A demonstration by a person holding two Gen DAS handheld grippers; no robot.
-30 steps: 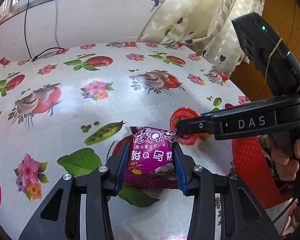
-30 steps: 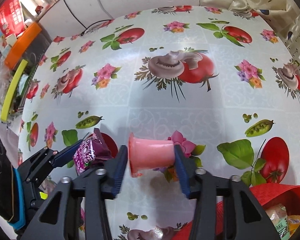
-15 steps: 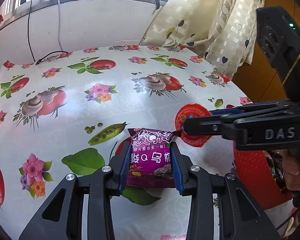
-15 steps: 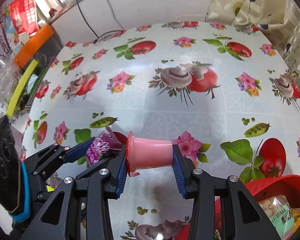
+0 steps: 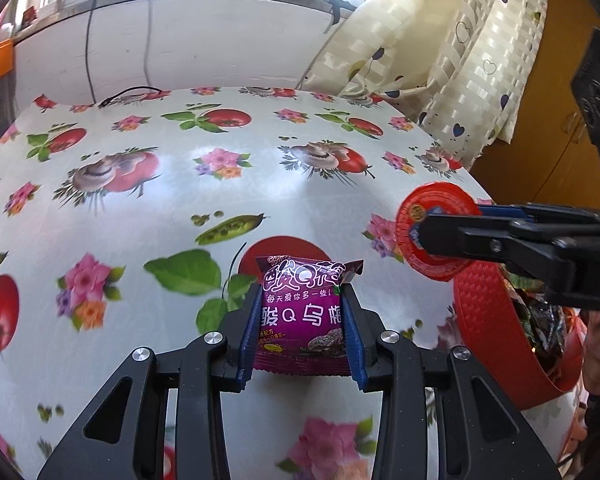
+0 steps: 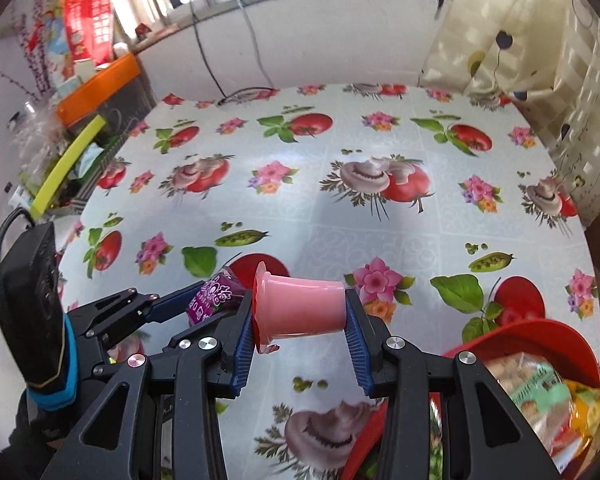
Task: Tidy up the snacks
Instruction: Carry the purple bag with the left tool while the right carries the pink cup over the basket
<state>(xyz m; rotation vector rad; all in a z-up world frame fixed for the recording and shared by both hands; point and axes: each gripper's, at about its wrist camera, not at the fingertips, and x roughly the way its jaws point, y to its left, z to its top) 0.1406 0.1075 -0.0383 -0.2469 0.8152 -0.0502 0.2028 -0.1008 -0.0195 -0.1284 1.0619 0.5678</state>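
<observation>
My left gripper is shut on a purple snack packet and holds it above the flowered tablecloth. My right gripper is shut on a pink jelly cup lying sideways, its red lid facing left. In the left wrist view the right gripper enters from the right, over the red basket. In the right wrist view the left gripper with the purple packet is at lower left.
The red basket at the table's right front edge holds several wrapped snacks. A patterned curtain hangs at the back right. An orange tray and clutter stand off the table's left side. A black cable lies at the far edge.
Both grippers have risen from the table with their snacks still held. The right gripper with the cup has moved right, toward the red basket.
</observation>
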